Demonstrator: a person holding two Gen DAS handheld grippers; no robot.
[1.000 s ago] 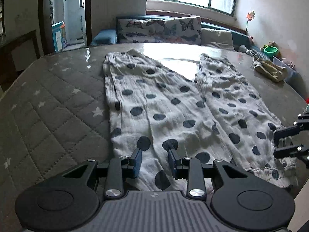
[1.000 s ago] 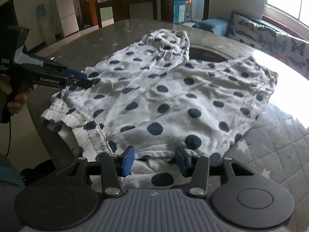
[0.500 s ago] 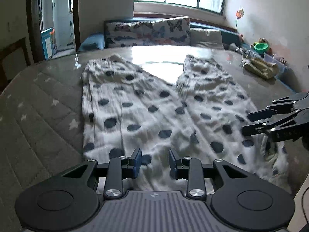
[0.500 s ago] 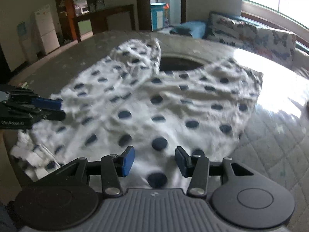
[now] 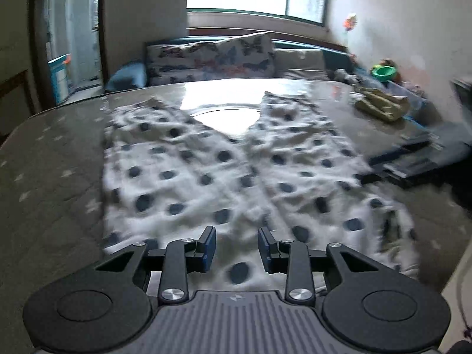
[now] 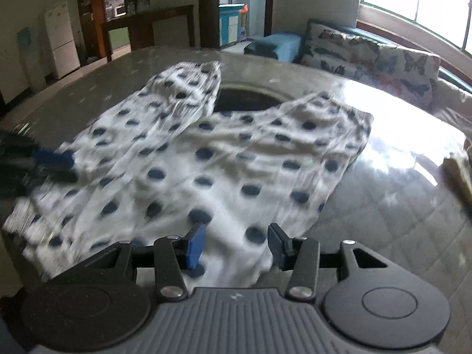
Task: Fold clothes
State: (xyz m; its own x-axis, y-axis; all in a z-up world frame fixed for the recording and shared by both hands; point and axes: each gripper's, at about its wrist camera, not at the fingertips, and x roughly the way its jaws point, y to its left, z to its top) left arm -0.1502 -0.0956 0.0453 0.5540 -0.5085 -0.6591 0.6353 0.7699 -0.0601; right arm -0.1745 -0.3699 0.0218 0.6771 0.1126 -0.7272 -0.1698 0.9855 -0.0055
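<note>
Quilted grey star-print padding (image 5: 53,183) covers our big table. Nearest, our left gripper (image 5: 236,250) and right gripper (image 6: 234,246) hover with jaws apart, gripping nothing. Beyond lie the white, navy-dotted thin cotton trousers (image 5: 224,177), 2 legs spread flat. Light, limp, wrinkly: we'd pinch the waistband corners. Farthest, a butterfly-print cushion (image 5: 212,59).

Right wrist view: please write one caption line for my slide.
Open right gripper above polka-dot trousers spread on a quilted table, with the left gripper at their far side.
</note>
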